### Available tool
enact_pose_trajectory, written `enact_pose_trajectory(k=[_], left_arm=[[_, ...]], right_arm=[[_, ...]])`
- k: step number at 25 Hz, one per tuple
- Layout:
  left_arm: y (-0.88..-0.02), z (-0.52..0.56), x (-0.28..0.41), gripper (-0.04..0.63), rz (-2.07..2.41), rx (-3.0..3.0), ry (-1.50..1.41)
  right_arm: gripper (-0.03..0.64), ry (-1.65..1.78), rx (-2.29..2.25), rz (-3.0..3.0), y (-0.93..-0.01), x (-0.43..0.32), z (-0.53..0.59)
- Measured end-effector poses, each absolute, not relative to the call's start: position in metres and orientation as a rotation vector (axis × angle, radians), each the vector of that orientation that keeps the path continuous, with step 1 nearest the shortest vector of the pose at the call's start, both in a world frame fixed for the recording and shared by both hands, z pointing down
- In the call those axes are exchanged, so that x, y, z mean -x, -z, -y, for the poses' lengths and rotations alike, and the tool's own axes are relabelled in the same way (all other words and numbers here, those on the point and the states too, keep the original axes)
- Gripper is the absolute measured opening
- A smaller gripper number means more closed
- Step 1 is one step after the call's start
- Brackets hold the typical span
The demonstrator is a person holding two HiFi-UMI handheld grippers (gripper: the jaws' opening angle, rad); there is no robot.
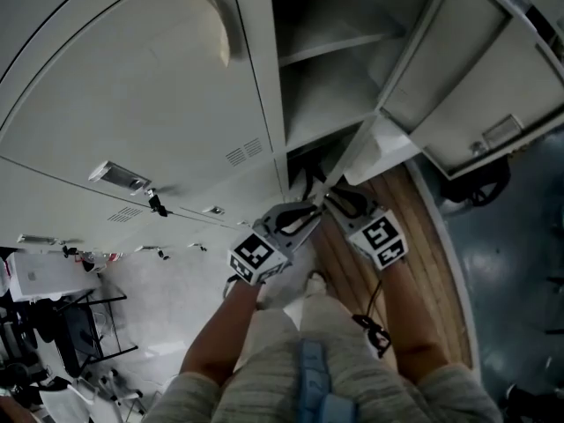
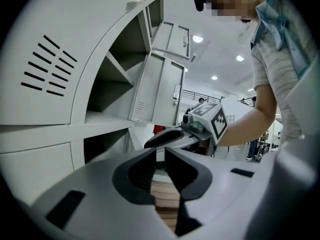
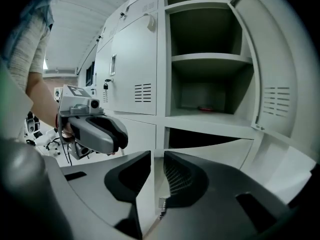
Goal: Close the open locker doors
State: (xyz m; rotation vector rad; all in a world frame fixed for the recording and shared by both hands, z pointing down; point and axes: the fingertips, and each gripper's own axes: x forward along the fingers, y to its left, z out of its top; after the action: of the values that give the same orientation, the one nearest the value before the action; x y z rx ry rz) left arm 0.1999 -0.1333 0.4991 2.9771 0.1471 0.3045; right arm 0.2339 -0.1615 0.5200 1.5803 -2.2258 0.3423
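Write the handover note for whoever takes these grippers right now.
Right gripper: shut on the free edge of the bottom door, which stands out from the locker.
Left gripper: jaws slightly apart, nothing in them, close beside the right one.
Done: none of this column's doors is closed yet.
Left: push the bottom door home, then close the middle door and the top door.

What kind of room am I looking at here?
Probably a locker area in a workshop or lab: a bank of pale grey metal lockers, grey metal doors hanging open, and black equipment stands nearby.
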Motion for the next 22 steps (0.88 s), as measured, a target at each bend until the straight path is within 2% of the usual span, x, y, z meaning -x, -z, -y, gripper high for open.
enact_pose_trajectory(k=[22], left_arm=[[-0.510, 0.182, -0.169, 0.035, 0.016, -2.964, -0.302]], right_arm=[[0.084, -0.368, -1.587, 2.287, -0.536, -0.211, 0.247]])
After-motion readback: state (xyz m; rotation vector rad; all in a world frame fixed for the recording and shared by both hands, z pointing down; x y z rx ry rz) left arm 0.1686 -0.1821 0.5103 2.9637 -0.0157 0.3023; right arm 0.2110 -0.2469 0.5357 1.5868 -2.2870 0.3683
